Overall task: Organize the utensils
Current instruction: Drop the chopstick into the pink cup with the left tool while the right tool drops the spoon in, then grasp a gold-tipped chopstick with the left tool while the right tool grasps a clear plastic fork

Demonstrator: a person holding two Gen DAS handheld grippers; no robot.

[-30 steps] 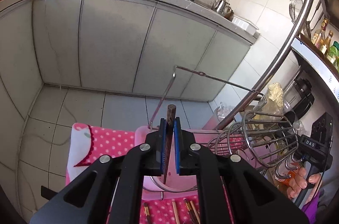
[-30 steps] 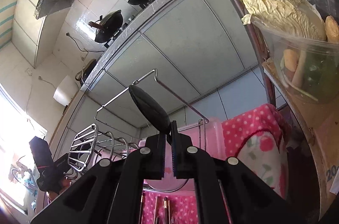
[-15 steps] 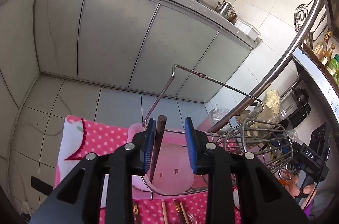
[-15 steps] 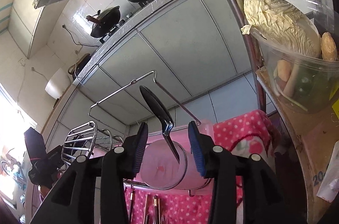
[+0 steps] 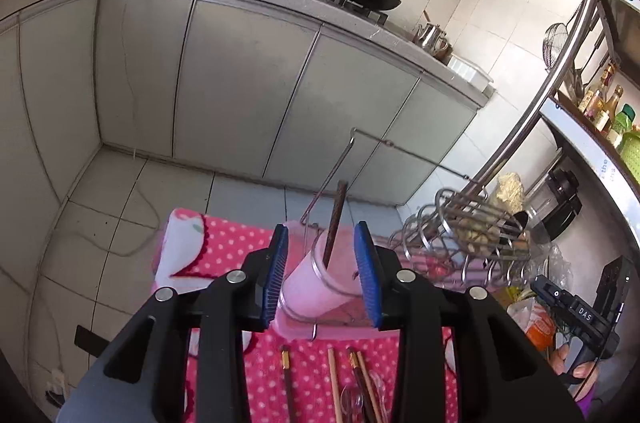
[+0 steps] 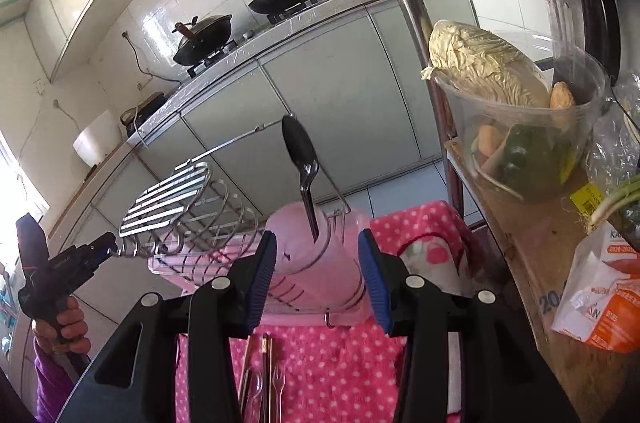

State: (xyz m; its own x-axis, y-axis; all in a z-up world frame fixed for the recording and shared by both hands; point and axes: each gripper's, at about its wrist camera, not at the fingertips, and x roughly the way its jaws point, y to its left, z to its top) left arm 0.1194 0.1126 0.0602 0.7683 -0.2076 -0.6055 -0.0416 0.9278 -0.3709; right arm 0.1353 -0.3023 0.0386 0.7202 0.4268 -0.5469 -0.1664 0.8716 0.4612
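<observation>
In the left wrist view my left gripper (image 5: 322, 275) has its jaws opening. A brown chopstick (image 5: 336, 219) stands free in a pink cup (image 5: 316, 287) just ahead, touching neither blue pad. In the right wrist view my right gripper (image 6: 318, 271) is also opening. A black spoon (image 6: 304, 159) stands bowl-up in a pink cup (image 6: 296, 255) beyond its pads, untouched. Each view shows the other gripper (image 5: 576, 315) (image 6: 60, 263) in a hand past the wire dish rack (image 6: 180, 207).
Loose chopsticks (image 5: 332, 375) and small clear utensils (image 6: 264, 379) lie on the pink dotted cloth (image 5: 224, 247) in front of the rack. A steel post (image 6: 412, 15) and a shelf with a tub of vegetables (image 6: 516, 127) stand close on the right. Grey cabinets (image 5: 240, 83) lie beyond.
Both grippers were shut, the left on the chopstick and the right on the spoon. Both have opened, let go and drawn back, leaving each utensil standing in a pink cup.
</observation>
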